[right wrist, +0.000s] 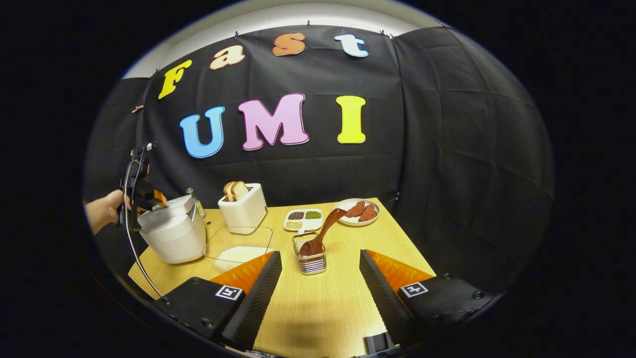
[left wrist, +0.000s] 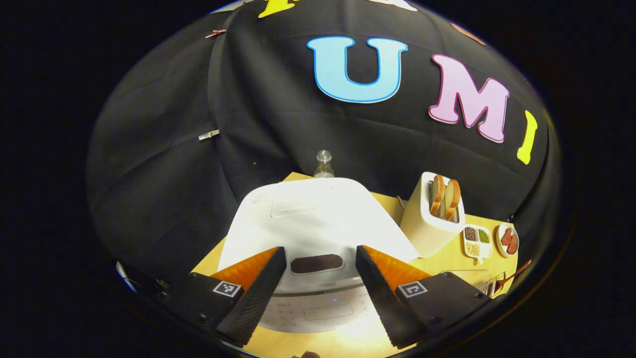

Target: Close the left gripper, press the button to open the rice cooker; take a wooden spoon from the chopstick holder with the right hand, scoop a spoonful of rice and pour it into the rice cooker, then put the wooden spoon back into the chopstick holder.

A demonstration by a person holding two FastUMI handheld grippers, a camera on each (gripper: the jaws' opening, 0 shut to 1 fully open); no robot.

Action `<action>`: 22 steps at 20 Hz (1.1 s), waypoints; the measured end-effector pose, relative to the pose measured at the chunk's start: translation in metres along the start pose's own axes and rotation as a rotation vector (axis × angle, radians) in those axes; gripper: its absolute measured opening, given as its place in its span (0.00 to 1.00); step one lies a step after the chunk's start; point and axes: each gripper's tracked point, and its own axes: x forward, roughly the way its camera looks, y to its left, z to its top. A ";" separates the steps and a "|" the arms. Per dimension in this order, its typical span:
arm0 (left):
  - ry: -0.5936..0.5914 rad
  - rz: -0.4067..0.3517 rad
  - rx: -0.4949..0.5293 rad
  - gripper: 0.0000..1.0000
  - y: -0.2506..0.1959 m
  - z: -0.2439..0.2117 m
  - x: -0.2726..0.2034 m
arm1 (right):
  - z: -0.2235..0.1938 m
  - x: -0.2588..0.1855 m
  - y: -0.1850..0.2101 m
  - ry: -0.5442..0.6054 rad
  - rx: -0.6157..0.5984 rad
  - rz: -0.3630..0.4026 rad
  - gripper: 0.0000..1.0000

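The white rice cooker (left wrist: 318, 219) fills the lower middle of the left gripper view, lid down, with its dark oval button (left wrist: 316, 263) at the lid's front edge. My left gripper (left wrist: 318, 293) hovers over that front edge, open, its fingers (left wrist: 258, 293) either side of the button. In the right gripper view the cooker (right wrist: 171, 236) stands at the table's left with a hand and the left gripper (right wrist: 144, 196) above it. The wooden spoon (right wrist: 320, 233) leans in the wire chopstick holder (right wrist: 311, 259). Rice (right wrist: 238, 254) lies in a clear tray. My right gripper (right wrist: 320, 293) is open, just short of the holder.
A white toaster (right wrist: 243, 209) with bread slices stands behind the rice tray. A divided dish of grains (right wrist: 303, 219) and a plate of red meat slices (right wrist: 358, 211) sit at the back of the wooden table (right wrist: 318, 308). A glass bottle (left wrist: 324, 166) stands behind the cooker.
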 end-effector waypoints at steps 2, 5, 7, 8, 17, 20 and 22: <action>0.013 0.001 0.011 0.99 -0.001 -0.017 0.009 | -0.001 0.001 0.001 0.007 -0.005 -0.003 0.99; -0.033 0.002 0.050 0.99 -0.003 -0.020 0.012 | 0.002 0.001 0.005 0.012 -0.005 -0.001 0.99; -0.042 -0.012 0.054 1.00 -0.008 -0.021 0.013 | 0.004 0.001 0.006 0.003 -0.013 -0.002 0.99; -0.041 -0.021 0.062 1.00 -0.008 -0.023 0.014 | 0.005 0.001 0.007 0.001 -0.014 -0.003 0.99; -0.043 -0.069 0.112 1.00 -0.013 -0.009 0.021 | -0.001 -0.009 0.012 -0.014 0.004 -0.004 0.99; -0.135 -0.113 0.052 0.98 -0.018 0.009 -0.002 | 0.006 -0.011 0.019 -0.030 -0.005 0.011 0.99; -0.249 -0.154 0.023 0.96 -0.023 0.029 -0.041 | 0.016 -0.009 0.022 -0.047 -0.019 0.021 0.99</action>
